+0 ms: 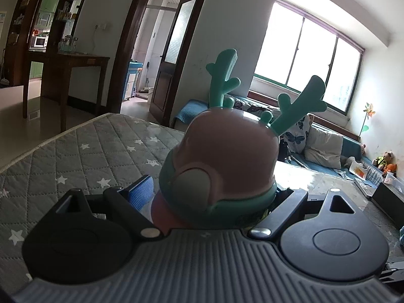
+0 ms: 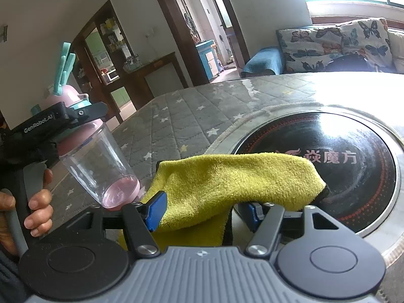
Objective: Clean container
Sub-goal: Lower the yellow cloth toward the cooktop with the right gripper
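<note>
Grey star-patterned cloth covers the table [image 2: 192,111], with a round black cooktop [image 2: 328,166] set near its right edge. Up above the table's left side, the left gripper [image 2: 75,116] pinches a clear bottle [image 2: 98,159] by its pink antlered lid [image 1: 227,149]. The right gripper [image 2: 204,214] pinches a yellow rag [image 2: 227,184].

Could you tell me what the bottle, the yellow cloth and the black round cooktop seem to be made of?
Bottle: clear, glossy plastic body by the look, since the table shows through it; matte pink lid with teal antlers, likely plastic or silicone. Yellow cloth: fuzzy pile, probably microfibre. Cooktop: smooth black glass or ceramic, judging by its sheen, with a metal-looking ring.
</note>
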{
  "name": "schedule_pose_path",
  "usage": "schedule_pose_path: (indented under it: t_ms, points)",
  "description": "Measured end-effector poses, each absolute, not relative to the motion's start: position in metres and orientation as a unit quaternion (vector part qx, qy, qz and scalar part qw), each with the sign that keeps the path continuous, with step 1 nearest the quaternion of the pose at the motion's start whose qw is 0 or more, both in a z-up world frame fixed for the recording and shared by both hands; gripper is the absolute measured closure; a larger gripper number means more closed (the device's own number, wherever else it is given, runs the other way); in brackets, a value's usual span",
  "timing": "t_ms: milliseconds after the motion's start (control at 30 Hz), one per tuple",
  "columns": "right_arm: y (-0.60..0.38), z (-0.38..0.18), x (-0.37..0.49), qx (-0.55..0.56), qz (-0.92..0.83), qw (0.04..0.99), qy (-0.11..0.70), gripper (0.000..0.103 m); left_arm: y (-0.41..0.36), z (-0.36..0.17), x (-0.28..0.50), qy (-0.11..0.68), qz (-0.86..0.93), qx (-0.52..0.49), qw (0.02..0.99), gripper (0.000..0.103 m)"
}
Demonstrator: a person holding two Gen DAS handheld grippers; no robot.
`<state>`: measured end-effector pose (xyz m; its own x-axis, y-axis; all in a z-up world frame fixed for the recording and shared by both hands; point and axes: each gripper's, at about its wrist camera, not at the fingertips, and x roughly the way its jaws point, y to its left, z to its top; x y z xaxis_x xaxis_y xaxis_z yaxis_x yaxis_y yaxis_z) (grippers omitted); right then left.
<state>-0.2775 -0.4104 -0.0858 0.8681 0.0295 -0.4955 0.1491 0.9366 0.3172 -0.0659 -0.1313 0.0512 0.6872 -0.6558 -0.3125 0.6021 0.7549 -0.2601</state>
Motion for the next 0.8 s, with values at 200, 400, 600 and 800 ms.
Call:
schedule_pose_path:
  t_ms: [200,400,600,800]
  points:
    - [-0.41,-0.086,-0.28,0.176,-0.03,0.95,0.255,0.038,-0.131,0.051,-0.069,0.194,-0.34,-0.065,0.918,0.014]
    - [-0.41,-0.084,-0.283,0.175,-0.033,0.95,0.256,0.038,-0.13,0.05,-0.072,0.196,-0.339,-0.067,0.918,0.014]
    - [-0.407,-0.083,-0.283,0.171,-0.033,0.951,0.256,0.036,-0.128,0.045,-0.075,0.198,-0.339,-0.069,0.917,0.014]
    - [-0.407,-0.083,-0.285,0.17,-0.033,0.951,0.258,0.036,-0.127,0.045,-0.077,0.199,-0.34,-0.068,0.917,0.014]
